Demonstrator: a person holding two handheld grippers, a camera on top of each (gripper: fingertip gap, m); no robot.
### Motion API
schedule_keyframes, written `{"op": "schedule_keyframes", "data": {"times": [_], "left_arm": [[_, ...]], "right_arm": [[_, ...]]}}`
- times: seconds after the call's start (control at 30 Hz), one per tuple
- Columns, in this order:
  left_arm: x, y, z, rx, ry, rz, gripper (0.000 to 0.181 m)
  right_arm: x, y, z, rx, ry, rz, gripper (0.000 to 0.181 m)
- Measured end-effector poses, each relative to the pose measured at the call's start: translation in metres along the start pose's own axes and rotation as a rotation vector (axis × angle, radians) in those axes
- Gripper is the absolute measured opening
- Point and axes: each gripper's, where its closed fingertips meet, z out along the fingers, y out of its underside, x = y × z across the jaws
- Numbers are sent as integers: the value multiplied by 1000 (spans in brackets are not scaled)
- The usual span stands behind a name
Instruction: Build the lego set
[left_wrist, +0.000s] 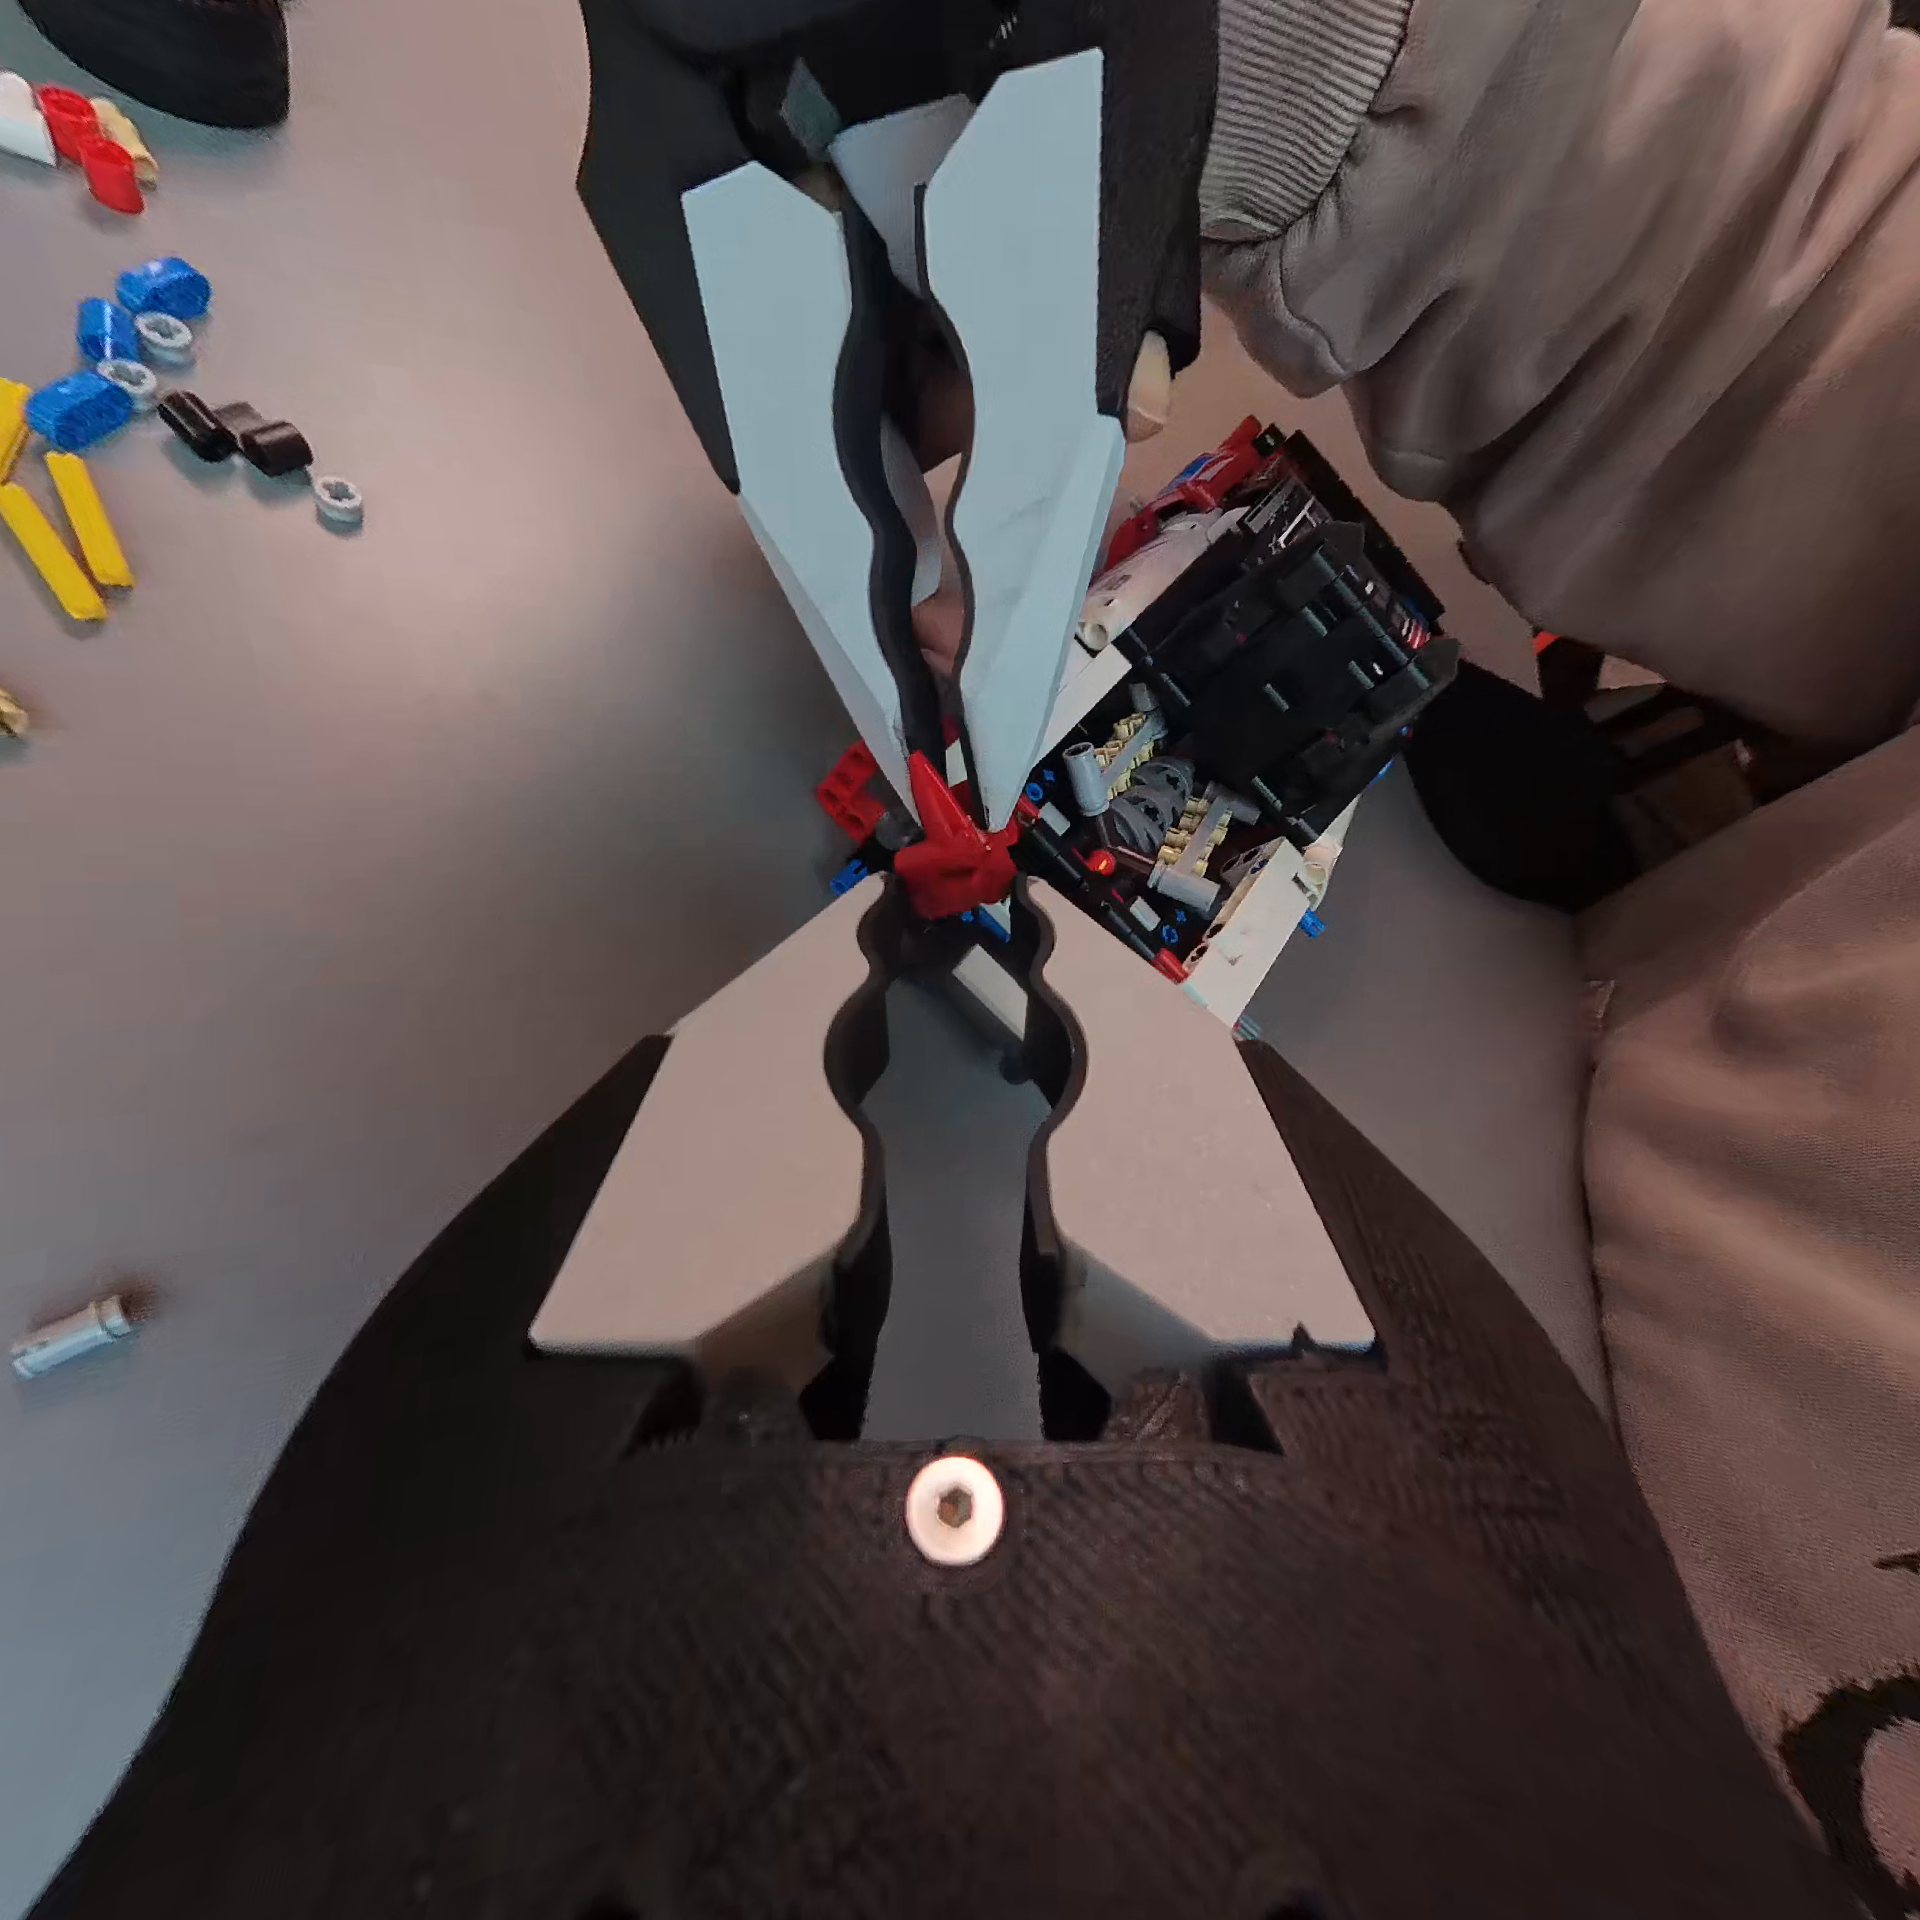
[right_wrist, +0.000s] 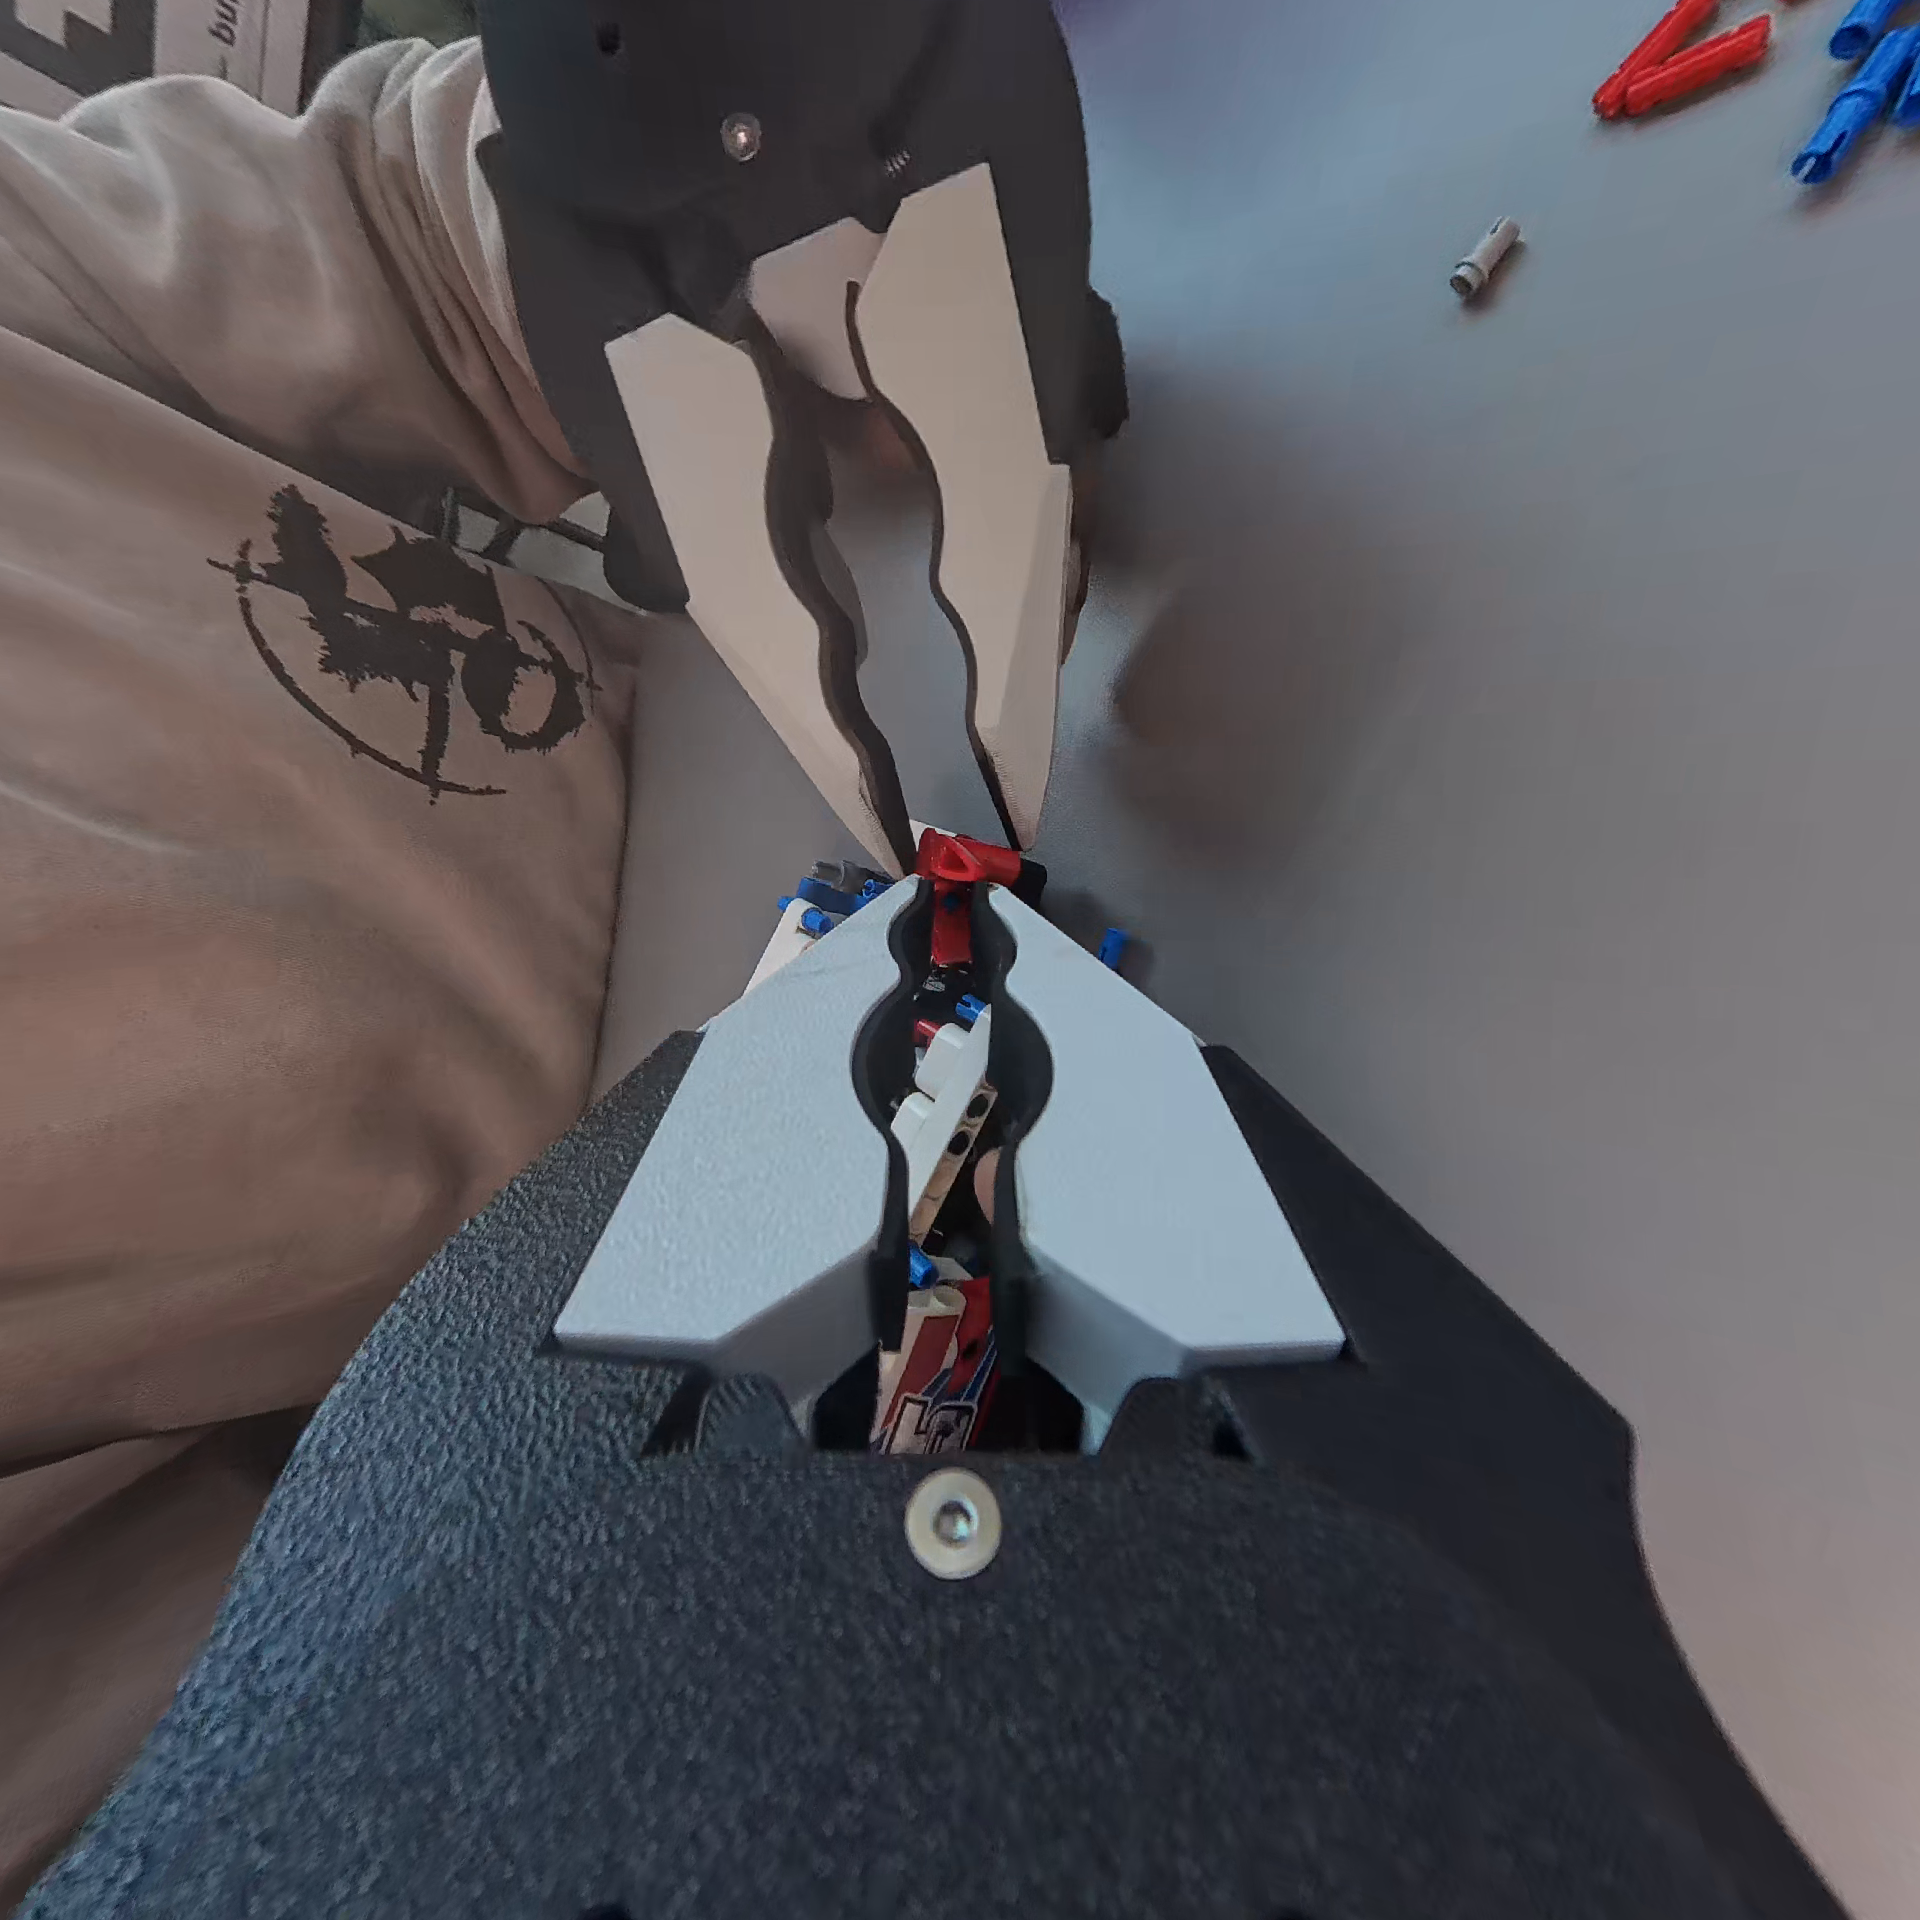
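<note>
A partly built Lego car model (left_wrist: 1278, 644) in black, white and red lies on the grey table, tilted. A small red piece (left_wrist: 951, 857) sits at its near end. My left gripper (left_wrist: 953, 899) reaches it from below, one fingertip on each side of it. My right gripper (left_wrist: 956, 805) comes down from above, its tips pinched on the pointed top of the same red piece. In the right wrist view, my right gripper (right_wrist: 956, 888) is nearly closed around the red piece (right_wrist: 961, 857), with the model (right_wrist: 940, 1101) showing through the gap. The left gripper (right_wrist: 958, 857) meets it from the far side.
Loose blue (left_wrist: 78, 410), yellow (left_wrist: 88, 520), black (left_wrist: 239, 436) and red (left_wrist: 88, 145) pieces lie at the table's left. A grey pin (left_wrist: 73, 1340) lies alone. Red axles (right_wrist: 1683, 62), blue axles (right_wrist: 1860, 94) and a grey pin (right_wrist: 1486, 255) show. A beige sleeve (left_wrist: 1662, 364) hangs close. Only a small space, under 4 cm, lies between the two pairs of fingers. My left gripper's tips are some 12 cm from the grey pin (left_wrist: 73, 1340). The right camera catches it too, in the right wrist view (right_wrist: 1484, 257).
</note>
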Motion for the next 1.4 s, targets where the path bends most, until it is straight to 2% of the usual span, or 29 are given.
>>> {"op": "schedule_keyframes", "data": {"times": [0.1, 0.17, 0.37, 0.43, 0.53, 0.7, 0.83, 0.93, 1.0, 1.1, 1.23, 1.4], "left_arm": [[-1, 3, 2, -26, -62, 88, 17], [-1, 7, 3, -43, -66, 80, 17], [1, 9, 4, -14, 71, -176, 16], [0, 10, 3, -13, 96, -220, 1], [-1, 9, 1, -10, 104, -237, 0], [-5, 10, 1, -34, 76, -204, 0], [-17, 10, -11, -60, -19, -96, 2], [-20, 8, -21, -73, -58, 2, 11], [-21, 7, -25, -90, -72, 55, 13], [-28, 6, -28, -147, -124, 178, 19], [-36, 16, -25, -335, -167, 357, 34], [-40, 21, -8, -435, -175, 362, 15]], "right_arm": [[1, 2, 2, -2, -19, 21, 3], [2, 4, 5, -3, -21, 32, 3], [7, -1, -4, 43, 61, -15, 19], [7, 4, -14, 39, 146, -71, 21], [-6, 28, -34, -17, 241, -156, 34], [-34, 81, -69, 2, 308, -127, 42], [-54, 120, -80, 18, 373, -112, 58], [-63, 143, -75, -30, 437, -137, 73], [-60, 156, -70, -90, 503, -139, 76], [-63, 156, -65, -66, 508, -124, 71], [-65, 158, -65, -26, 505, -94, 69], [-69, 162, -62, 18, 535, -8, 67]]}}
